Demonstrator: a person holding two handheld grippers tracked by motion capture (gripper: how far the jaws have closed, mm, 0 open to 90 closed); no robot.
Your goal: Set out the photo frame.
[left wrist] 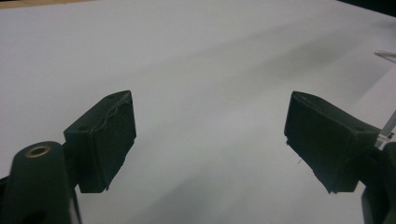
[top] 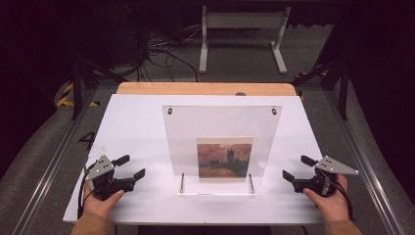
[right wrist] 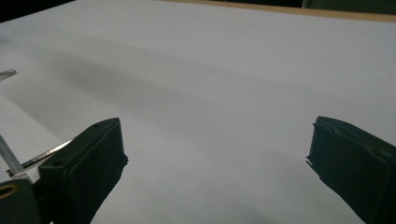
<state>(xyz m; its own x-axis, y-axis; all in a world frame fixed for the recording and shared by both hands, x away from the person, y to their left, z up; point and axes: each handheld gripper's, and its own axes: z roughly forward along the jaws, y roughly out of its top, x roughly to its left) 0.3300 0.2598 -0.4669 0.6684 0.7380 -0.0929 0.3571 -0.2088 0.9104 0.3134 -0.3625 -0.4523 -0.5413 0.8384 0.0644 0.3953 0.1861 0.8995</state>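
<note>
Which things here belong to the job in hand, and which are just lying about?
In the job: clear acrylic picture frame with the painting print, left gripper, right gripper, both open.
Lying about: white stand and cables on the floor.

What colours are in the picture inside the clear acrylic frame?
Orange-red sky above dark blue-green building shapes. The picture in the acrylic frame shows best in the high view.

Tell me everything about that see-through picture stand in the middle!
The clear frame looks like acrylic. It stands tilted on the white table, between the two grippers, touching neither. Two small metal studs sit at its top corners, two thin metal rods prop its bottom. Inside, low and centred, is a small painting of dark towers under an orange sky.
</note>
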